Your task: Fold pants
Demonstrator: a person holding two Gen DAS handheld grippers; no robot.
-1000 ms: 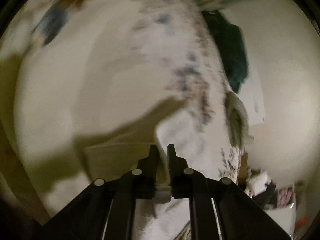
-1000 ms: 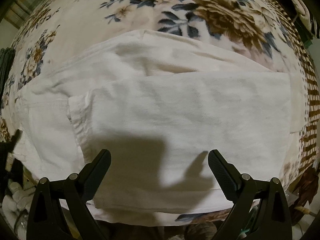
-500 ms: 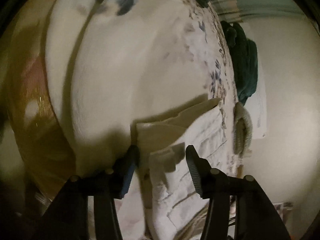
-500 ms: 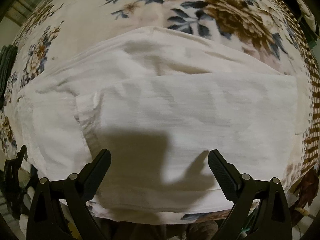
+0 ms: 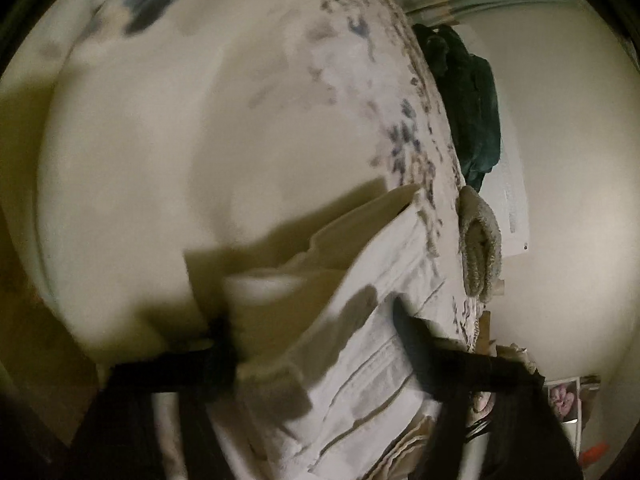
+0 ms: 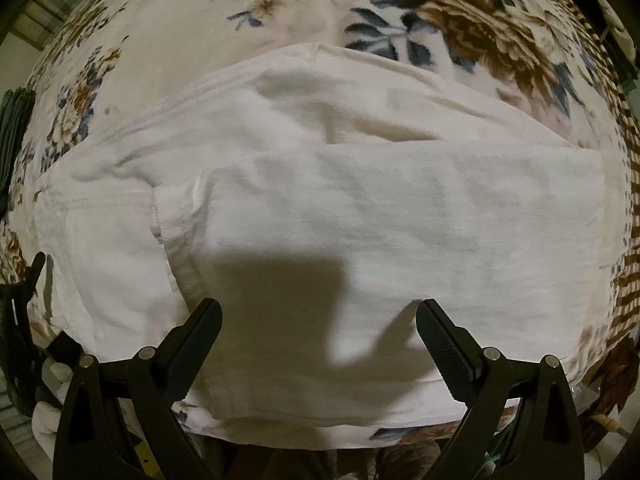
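Note:
White pants (image 6: 360, 220) lie folded across a floral blanket (image 6: 360, 12), one layer doubled over the other. My right gripper (image 6: 320, 320) hangs over their near edge, pointing straight down, open and empty, casting a shadow on the cloth. The left wrist view is blurred. There my left gripper (image 5: 314, 332) sits low at the pants' seamed end (image 5: 372, 364). Its jaws are closing with the folded edge between them, and the pads do not press on it. One black finger (image 6: 34, 268) of that gripper shows at the left edge of the right wrist view.
A dark green cloth (image 5: 472, 112) and a rolled grey towel (image 5: 480, 248) lie at the blanket's far side by a pale wall (image 5: 580, 200). The blanket's brown striped border (image 6: 624, 280) runs down the right. Clutter sits below the bed's edge.
A second ago my left gripper was shut on the pants' edge; since then its fingers have spread and the cloth has dropped flat between them. The right gripper has stayed put.

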